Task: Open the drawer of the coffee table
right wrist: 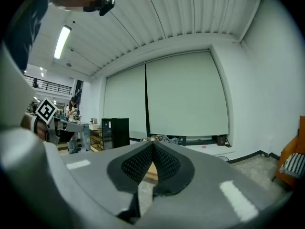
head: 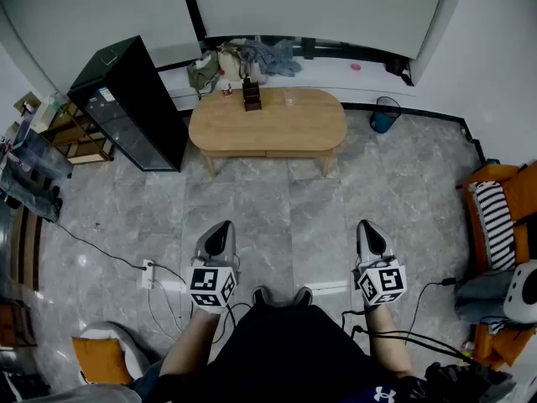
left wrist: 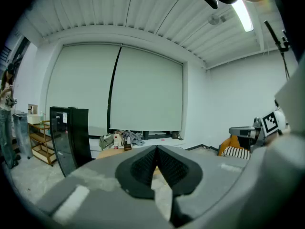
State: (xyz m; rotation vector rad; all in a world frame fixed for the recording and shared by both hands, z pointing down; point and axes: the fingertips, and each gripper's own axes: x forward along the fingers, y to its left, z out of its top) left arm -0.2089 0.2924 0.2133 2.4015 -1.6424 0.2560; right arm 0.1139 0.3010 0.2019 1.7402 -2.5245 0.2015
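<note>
An oval wooden coffee table (head: 267, 124) stands at the far side of the grey tiled floor, its drawer front (head: 289, 152) facing me under the near edge. Both grippers hang well short of it, over the floor near my feet. My left gripper (head: 220, 230) is shut with nothing in it; my right gripper (head: 370, 228) is shut and empty too. In the left gripper view the shut left gripper (left wrist: 157, 148) points toward the table (left wrist: 110, 152), mostly hidden behind the jaws. In the right gripper view the table (right wrist: 150, 171) peeks out below the shut right gripper (right wrist: 152, 144).
A black glass-door cabinet (head: 134, 101) stands left of the table, a wooden shelf (head: 77, 133) beyond it. A dark box (head: 252, 96) sits on the tabletop. A blue bin (head: 385, 113) is at the table's right, an orange chair (head: 503, 217) at far right. Cables and a power strip (head: 148, 274) lie on the floor.
</note>
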